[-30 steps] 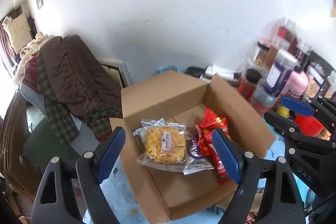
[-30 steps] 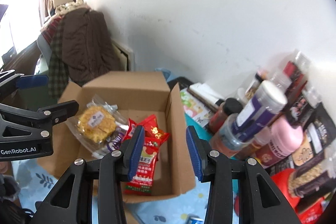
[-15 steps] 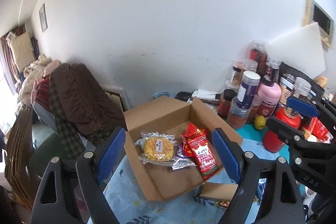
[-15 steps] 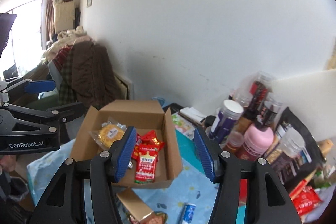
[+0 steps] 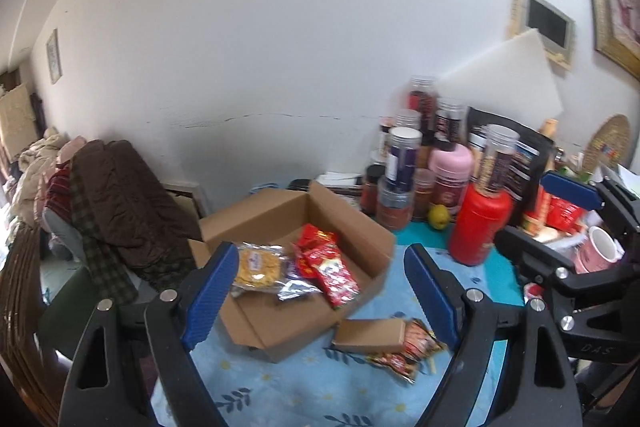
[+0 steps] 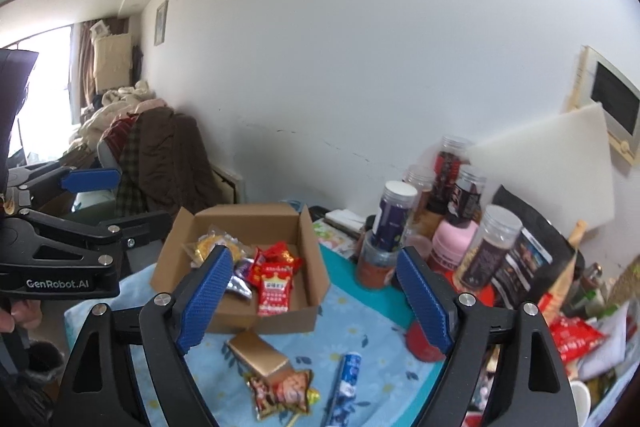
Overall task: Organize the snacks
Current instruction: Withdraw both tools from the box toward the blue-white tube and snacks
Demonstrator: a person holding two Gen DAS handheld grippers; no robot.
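The right gripper's blue left pad (image 6: 202, 301) covers part of the clear-wrapped yellow cake (image 6: 216, 246) in the brown cardboard box (image 6: 240, 321). Labels on the clear jars (image 6: 394, 215) behind it are way too blurry to read, and the white mug (image 6: 580, 403) is cut off at the bottom edge

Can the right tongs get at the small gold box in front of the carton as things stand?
Probably yes. The right tongs are open and empty, having just been opening; the gold box lies on the blue cloth below them, top and sides exposed.
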